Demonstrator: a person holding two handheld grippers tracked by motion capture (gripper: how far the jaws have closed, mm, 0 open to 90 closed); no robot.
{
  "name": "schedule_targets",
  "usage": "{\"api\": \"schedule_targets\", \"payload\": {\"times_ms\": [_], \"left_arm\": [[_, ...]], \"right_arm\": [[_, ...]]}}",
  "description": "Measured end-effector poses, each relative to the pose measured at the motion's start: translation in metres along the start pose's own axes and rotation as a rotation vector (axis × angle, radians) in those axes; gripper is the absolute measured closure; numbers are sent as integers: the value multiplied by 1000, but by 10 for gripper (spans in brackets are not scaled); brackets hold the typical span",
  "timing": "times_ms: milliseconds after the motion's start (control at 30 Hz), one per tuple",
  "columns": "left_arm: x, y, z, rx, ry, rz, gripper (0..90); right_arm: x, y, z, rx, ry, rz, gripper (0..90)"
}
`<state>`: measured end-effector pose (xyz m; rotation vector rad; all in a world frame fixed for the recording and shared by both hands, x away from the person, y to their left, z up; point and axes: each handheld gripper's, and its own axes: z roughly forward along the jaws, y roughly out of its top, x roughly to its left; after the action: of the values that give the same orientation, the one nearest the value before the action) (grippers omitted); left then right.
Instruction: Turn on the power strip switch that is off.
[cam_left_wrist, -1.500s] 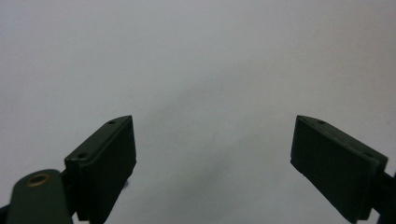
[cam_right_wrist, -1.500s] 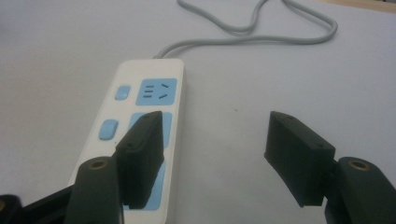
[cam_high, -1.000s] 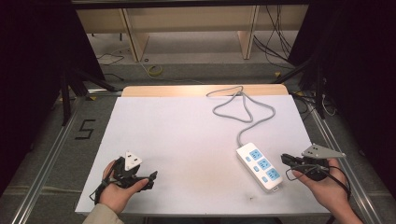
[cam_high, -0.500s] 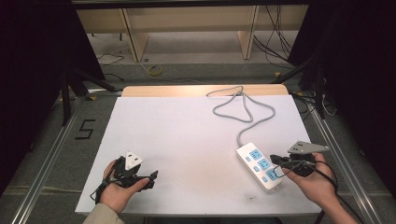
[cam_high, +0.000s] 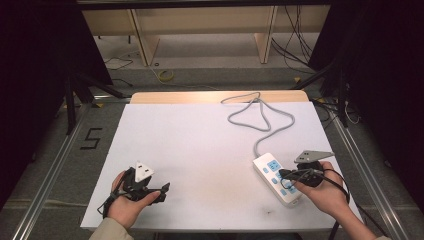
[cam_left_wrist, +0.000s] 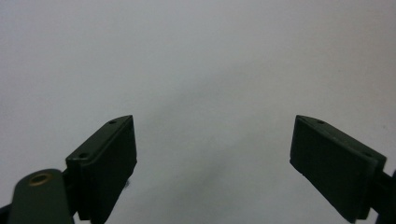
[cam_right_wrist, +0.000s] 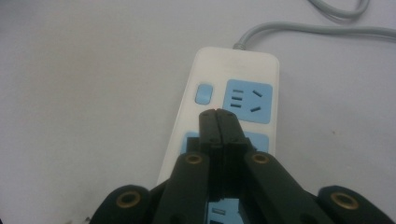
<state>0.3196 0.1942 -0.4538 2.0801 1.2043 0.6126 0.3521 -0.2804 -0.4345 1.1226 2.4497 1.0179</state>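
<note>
A white power strip (cam_high: 276, 178) with blue sockets lies near the table's front right, its grey cable (cam_high: 257, 117) looping toward the back. My right gripper (cam_high: 283, 174) hovers over the strip's middle, jaws pressed together with nothing between them. In the right gripper view the shut tips (cam_right_wrist: 217, 115) point just below the strip's blue switch button (cam_right_wrist: 204, 94), beside the top socket (cam_right_wrist: 248, 101). My left gripper (cam_high: 162, 191) rests at the front left of the table; in the left gripper view it (cam_left_wrist: 212, 154) stands wide open over bare white surface.
The white table top (cam_high: 200, 145) has a wooden strip (cam_high: 215, 96) along its far edge. Metal rails and a floor mark "5" (cam_high: 91, 138) lie to the left. Shelving legs and loose cables sit on the floor behind.
My right gripper has moved left from beside the table's right edge to above the power strip. The left gripper has stayed put.
</note>
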Motion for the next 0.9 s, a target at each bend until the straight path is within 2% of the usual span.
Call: {"api": "schedule_targets", "payload": {"times_ms": [233,500,900], "left_arm": [[0,0,0,1,3,1,142],[-1,0,0,0,6,2,141],[-1,0,0,-2,8,1,142]], "right_arm": [[2,5,2,29,10,21,900],[4,9,5,65,20,17,900],[7,14,9,110,27,37,900]]}}
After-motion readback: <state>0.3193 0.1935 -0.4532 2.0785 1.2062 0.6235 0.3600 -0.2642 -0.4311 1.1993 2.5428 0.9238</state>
